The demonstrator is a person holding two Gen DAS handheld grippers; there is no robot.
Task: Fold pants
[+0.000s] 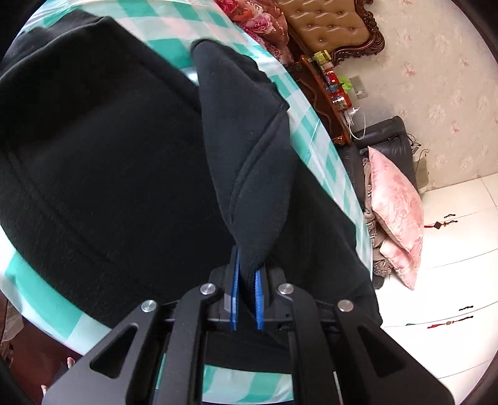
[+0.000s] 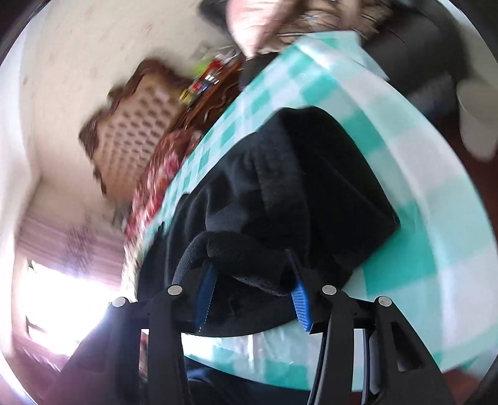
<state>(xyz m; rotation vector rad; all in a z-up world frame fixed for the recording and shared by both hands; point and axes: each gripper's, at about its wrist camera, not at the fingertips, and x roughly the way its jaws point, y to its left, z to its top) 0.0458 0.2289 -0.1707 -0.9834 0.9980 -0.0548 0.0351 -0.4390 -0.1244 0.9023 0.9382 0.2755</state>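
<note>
Left gripper [image 1: 247, 289]: blue pads pinching a raised fold of black pants [image 1: 102, 162]. Right gripper [image 2: 252, 299]: jaws standing partly apart, bunched cloth lying between, contact unclear. Pants lying spread over teal-checked tablecloth [image 1: 314, 131]; pink pillow [image 1: 395, 205] beyond.

One pair of black pants [image 1: 102, 162] lies on one tabletop [image 1: 37, 280] spread with a single green-and-white checked cloth. Two grippers work the scene, one left gripper [image 1: 247, 293] and one right gripper [image 2: 252, 299], each with two blue-padded fingers [image 1: 234, 299], four in all. Beyond the tabletop stand one tufted tan headboard [image 1: 330, 21] in a carved dark frame, one dark wooden shelf [image 1: 326, 93] crowded with small items too blurred to count, and one black chair [image 1: 389, 137]. One pink cushion [image 1: 395, 199] leans there, with a second pink piece below it. One floral red cover [image 1: 249, 18] shows at the top edge.
</note>
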